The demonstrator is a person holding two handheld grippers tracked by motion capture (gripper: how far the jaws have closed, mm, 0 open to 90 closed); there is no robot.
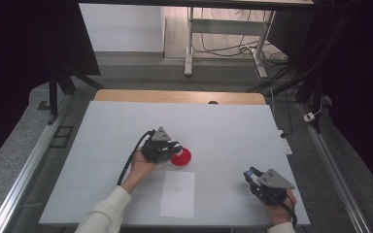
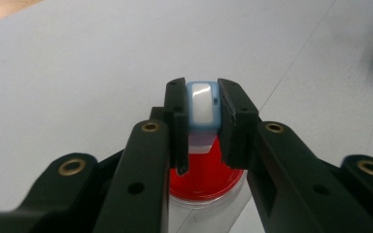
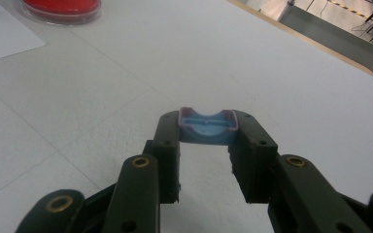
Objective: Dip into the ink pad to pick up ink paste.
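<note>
Two grippers' jaws each clamp something: left (image 2: 203,127) a white-blue block (image 2: 203,107), right (image 3: 207,155) a blue cap (image 3: 207,127).

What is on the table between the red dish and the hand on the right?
In the high view, a white paper sheet lies on the table between the red dish and the right gripper; beyond it, bare tabletop.

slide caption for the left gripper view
Left tongs shut on a light-blue stamp body, poised over the red ink pad on a white table.

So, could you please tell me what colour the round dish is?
Red, seen best in the left gripper view: the round dish.
</note>
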